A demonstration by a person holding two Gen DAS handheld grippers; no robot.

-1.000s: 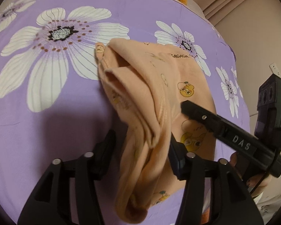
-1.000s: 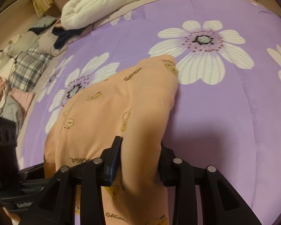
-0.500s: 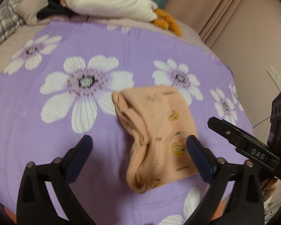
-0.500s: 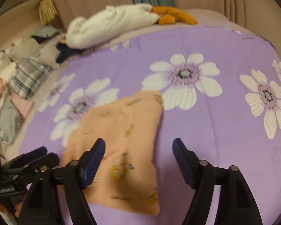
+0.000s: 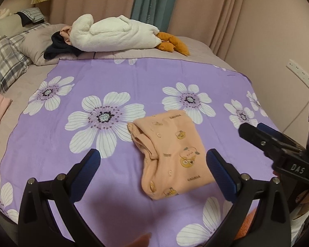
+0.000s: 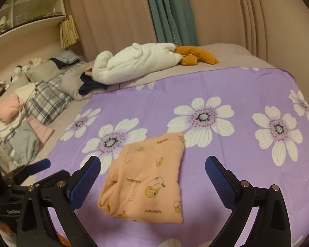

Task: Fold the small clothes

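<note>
A peach garment point(image 5: 175, 154) printed with small cartoon figures lies folded into a compact rectangle on the purple flowered sheet point(image 5: 123, 78). My left gripper point(image 5: 152, 154) hovers above it, open wide, with nothing touching its blue pads. In the right wrist view the same garment point(image 6: 150, 177) lies flat on the sheet point(image 6: 226, 86) below my right gripper point(image 6: 152, 160). That gripper's jaws are opening and its pads are clear of the cloth. Each gripper shows at the edge of the other's view: the right gripper point(image 5: 257, 133) and the left gripper point(image 6: 37, 164).
A white plush toy point(image 5: 113, 35) with orange feet lies across the far side of the bed. Plaid pillows point(image 6: 49, 100) and a pile of other clothes point(image 6: 20, 135) sit to the left. Curtains hang behind, and a wall socket point(image 5: 300, 76) is at the right.
Both grippers let go of the peach garment, opened wide and rose away from it. The garment now lies folded on the sheet.
</note>
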